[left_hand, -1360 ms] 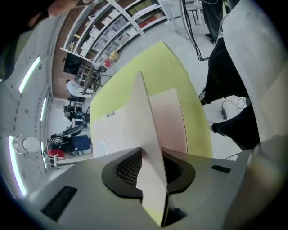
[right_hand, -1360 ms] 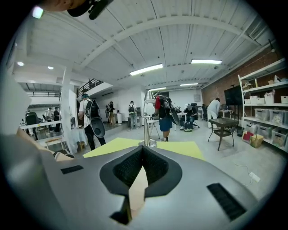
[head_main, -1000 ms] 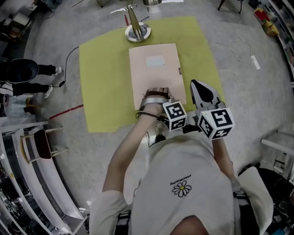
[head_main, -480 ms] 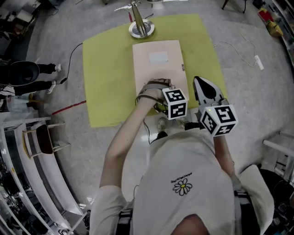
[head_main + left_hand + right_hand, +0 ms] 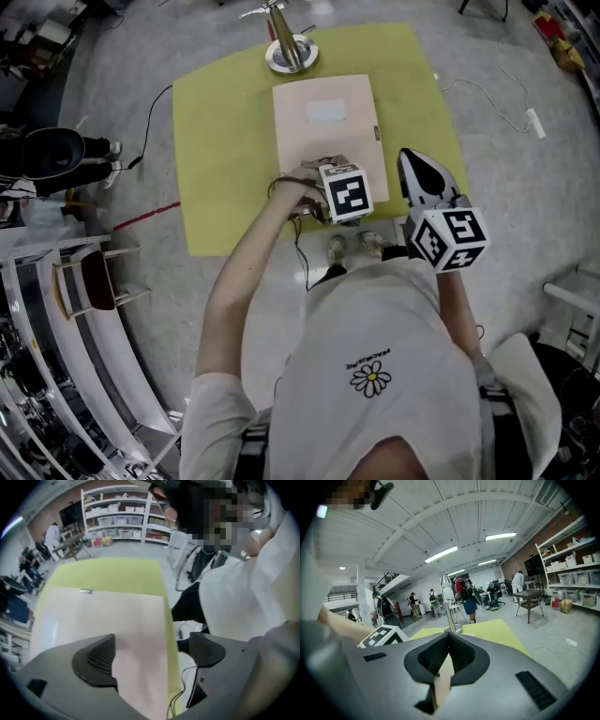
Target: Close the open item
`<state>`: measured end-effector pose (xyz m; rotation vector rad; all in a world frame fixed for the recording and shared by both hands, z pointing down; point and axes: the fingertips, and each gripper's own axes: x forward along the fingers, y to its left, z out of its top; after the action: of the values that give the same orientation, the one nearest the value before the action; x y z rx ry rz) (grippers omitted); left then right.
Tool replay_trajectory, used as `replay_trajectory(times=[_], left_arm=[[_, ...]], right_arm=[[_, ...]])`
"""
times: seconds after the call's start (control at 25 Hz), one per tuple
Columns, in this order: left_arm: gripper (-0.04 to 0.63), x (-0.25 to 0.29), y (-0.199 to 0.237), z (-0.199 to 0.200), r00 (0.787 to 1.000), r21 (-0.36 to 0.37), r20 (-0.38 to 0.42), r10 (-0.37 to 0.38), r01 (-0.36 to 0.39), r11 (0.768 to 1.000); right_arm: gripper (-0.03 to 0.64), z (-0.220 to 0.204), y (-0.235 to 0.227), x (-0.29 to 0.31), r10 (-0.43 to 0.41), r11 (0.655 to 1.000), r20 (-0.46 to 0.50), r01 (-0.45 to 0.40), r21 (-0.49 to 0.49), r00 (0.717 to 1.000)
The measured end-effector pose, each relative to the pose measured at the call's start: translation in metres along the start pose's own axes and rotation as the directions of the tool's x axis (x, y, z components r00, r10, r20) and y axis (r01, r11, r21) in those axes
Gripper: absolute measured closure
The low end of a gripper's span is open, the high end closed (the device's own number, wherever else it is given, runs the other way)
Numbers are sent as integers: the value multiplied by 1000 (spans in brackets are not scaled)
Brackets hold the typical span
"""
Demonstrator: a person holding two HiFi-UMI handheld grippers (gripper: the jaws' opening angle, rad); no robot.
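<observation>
- The yellow mat (image 5: pixel 225 159) fills the upper centre, with bare margins left and right and room to move.
- The pink folder (image 5: pixel 309 145) lies flat mid-mat and looks closed already.
- The left gripper (image 5: pixel 152 658) points down over the folder's lower edge. Its jaws have just been opening and now stand wide, pinching nothing. A release, I'd judge.
- The right gripper (image 5: pixel 422 178) sits right of the folder, jaws together, out of the way.
- The stand base (image 5: pixel 291 52) is near the folder's top edge.

White daisy-print T-shirt (image 5: pixel 375 394); grey left claw (image 5: pixel 152 656), right claw (image 5: pixel 449 644), black-and-white marker cubes (image 5: pixel 343 192).
</observation>
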<state>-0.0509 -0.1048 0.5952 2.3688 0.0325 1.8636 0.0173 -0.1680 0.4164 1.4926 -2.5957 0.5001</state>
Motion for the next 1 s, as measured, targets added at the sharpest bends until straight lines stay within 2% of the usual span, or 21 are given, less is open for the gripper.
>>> replay_trajectory(times=[0.08,0.28,0.48,0.76,0.92,1.0], left_arm=[[149,7,4,-3,998,41,-39,42,-41,998],[156,14,6,-12,984,168,-134,121,-98,981],[156,18,5,-17,965,242,-178,191,-145,959],[157,21,7,-16,958,262,-174,228,-178,948],[158,23,8,-18,938,295,-204,280,-214,931],[179,21,11,-16,937,300,-195,291,-225,927]], right_arm=[[607,-3,-6,0,-11,1000,0,11,9,1000],[607,-10,-17,-4,-36,998,-17,37,44,999],[607,-12,-13,-5,-34,998,-25,36,49,999],[607,-12,-5,-1,-2,999,-34,4,38,999],[607,-14,0,-1,15,999,-42,-13,39,999],[607,-14,2,0,22,999,-40,-20,40,999]])
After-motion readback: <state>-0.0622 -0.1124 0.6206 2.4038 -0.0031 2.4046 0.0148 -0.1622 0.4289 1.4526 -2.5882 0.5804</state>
